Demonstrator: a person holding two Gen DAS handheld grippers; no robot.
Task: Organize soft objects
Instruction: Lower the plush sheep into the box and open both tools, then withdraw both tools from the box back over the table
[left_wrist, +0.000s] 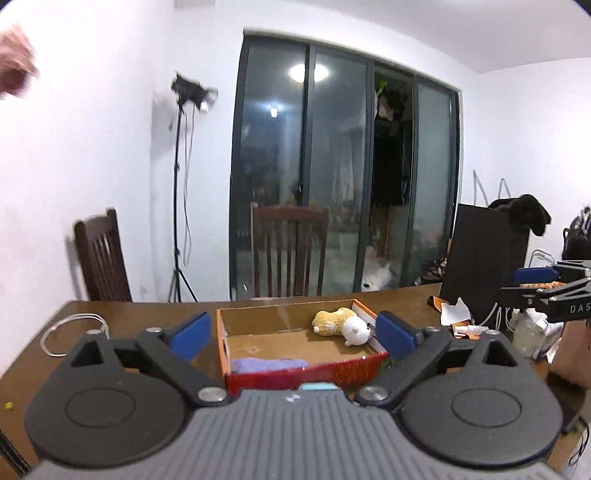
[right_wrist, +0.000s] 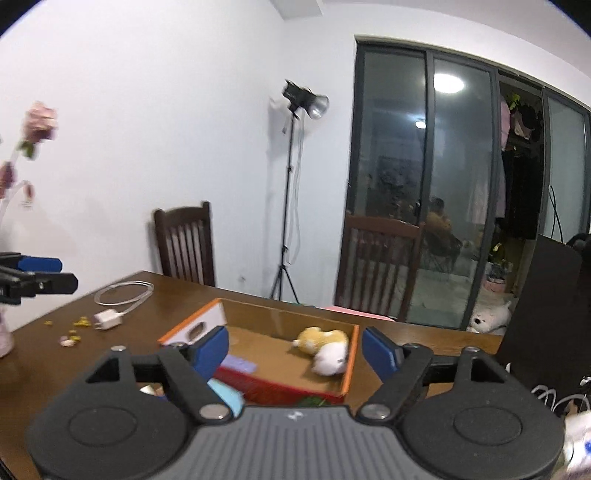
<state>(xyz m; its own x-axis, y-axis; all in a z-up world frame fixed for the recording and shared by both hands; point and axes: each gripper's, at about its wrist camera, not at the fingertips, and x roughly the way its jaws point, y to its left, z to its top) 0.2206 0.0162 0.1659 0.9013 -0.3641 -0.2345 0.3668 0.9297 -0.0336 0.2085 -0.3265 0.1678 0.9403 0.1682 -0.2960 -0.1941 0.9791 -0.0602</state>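
The brown counter (left_wrist: 147, 314) is carrying an open cardboard box (left_wrist: 295, 374) with red and orange sides, sitting toward the near edge around the middle of its length. Inside the box, a yellow plush toy (left_wrist: 332, 320) and a white plush toy (left_wrist: 356, 330) are lying touching each other against the far right corner, and a folded purple cloth (left_wrist: 269, 364) is resting against the near wall. The left gripper (left_wrist: 293, 332) is hovering above the near edge with its jaws spread wide and holding nothing, the box framed between them. The right gripper (right_wrist: 295, 349) is doing the same from further right, jaws wide apart and empty. A light blue soft-looking item (right_wrist: 227, 397) is lying on the counter just outside the box's near left corner, partly hidden by the right gripper. The step in hand seems to be a pause between placements; the next move probably calls for lowering one gripper over that blue item, closing gently, and lifting it into the box's bare middle.
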